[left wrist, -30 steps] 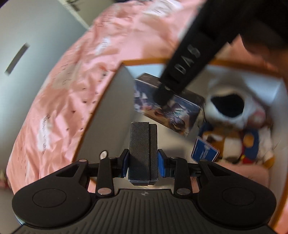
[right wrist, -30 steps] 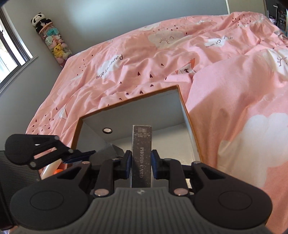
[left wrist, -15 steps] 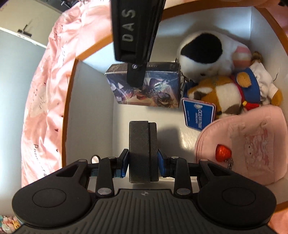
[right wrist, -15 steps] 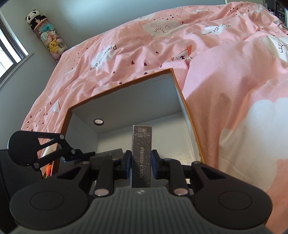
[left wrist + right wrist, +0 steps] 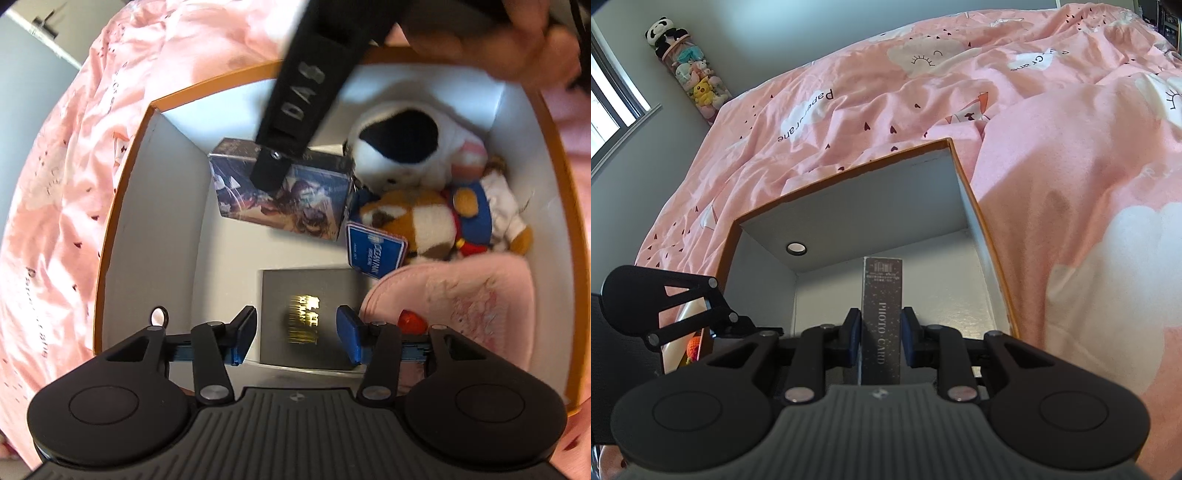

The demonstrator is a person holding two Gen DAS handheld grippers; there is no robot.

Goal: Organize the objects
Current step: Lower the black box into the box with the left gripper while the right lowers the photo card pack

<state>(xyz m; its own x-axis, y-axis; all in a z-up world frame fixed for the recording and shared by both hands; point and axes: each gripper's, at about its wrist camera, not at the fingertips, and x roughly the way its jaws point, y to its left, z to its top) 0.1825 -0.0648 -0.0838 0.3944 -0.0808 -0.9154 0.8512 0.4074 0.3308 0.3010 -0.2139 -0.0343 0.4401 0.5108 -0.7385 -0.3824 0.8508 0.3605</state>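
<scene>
In the left wrist view my left gripper (image 5: 297, 334) is open above an orange-rimmed white box (image 5: 155, 206). A black box with gold lettering (image 5: 306, 317) lies flat on the box floor between and below its fingers. The right gripper's black body (image 5: 303, 96) hangs over an illustrated box (image 5: 280, 199). In the right wrist view my right gripper (image 5: 881, 338) is shut on a dark photo card box (image 5: 882, 317), held upright over the white box (image 5: 871, 192). The left gripper (image 5: 676, 306) shows at the left.
Plush toys (image 5: 417, 184), a blue tag (image 5: 375, 251) and a pink cap (image 5: 465, 306) fill the box's right side. The box sits on a pink duvet (image 5: 1052, 129). A tube of plush toys (image 5: 687, 81) stands by the grey wall near a window.
My left gripper opened and let go of the black box, which now lies flat on the box floor. My right gripper, still holding the photo card box, came closer over the white box.
</scene>
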